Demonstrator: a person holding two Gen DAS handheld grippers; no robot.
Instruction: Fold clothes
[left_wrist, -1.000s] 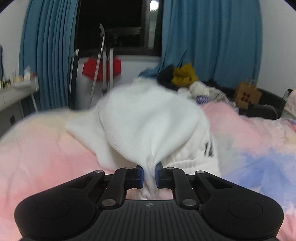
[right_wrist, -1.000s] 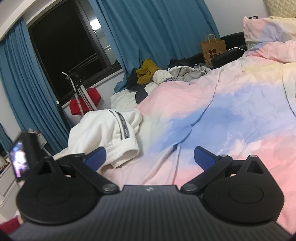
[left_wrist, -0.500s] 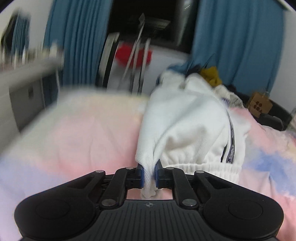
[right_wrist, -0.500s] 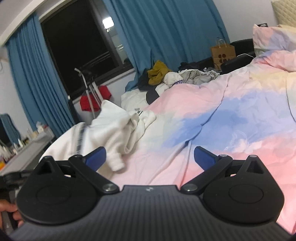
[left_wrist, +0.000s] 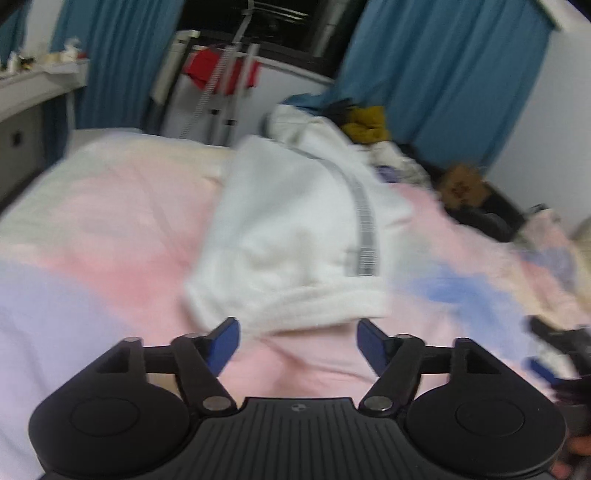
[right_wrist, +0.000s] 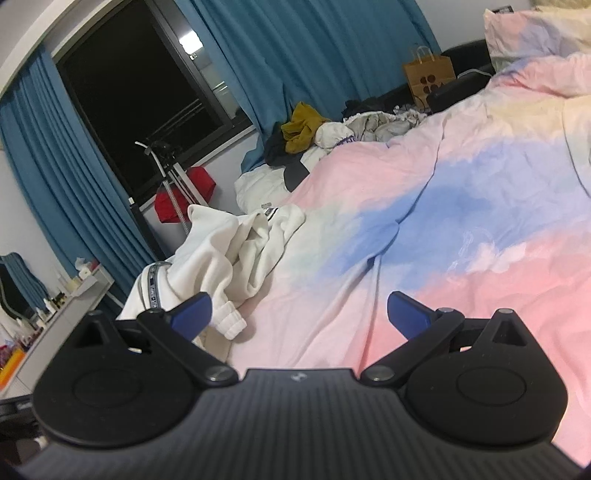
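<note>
Released since last frame: my left gripper (left_wrist: 297, 339) now spread wide, white knit garment with grey side stripe (left_wrist: 295, 236) dropped near the pastel pink-blue duvet's (right_wrist: 461, 229) window-side edge, hem just ahead. Right gripper (right_wrist: 297, 310) wide, empty. Mustard-and-white clothes pile (right_wrist: 325, 129) beyond. Left view motion-blurred.

Left gripper (left_wrist: 297, 341): jaws spread wide, blue fingertips (left_wrist: 222, 341) well apart, nothing between them, held low and pointing forward. Right gripper (right_wrist: 297, 312): jaws likewise spread wide, blue fingertips (right_wrist: 408, 314) apart and empty, held low and level. Part of the right gripper appears blurred at the left view's right edge.
</note>
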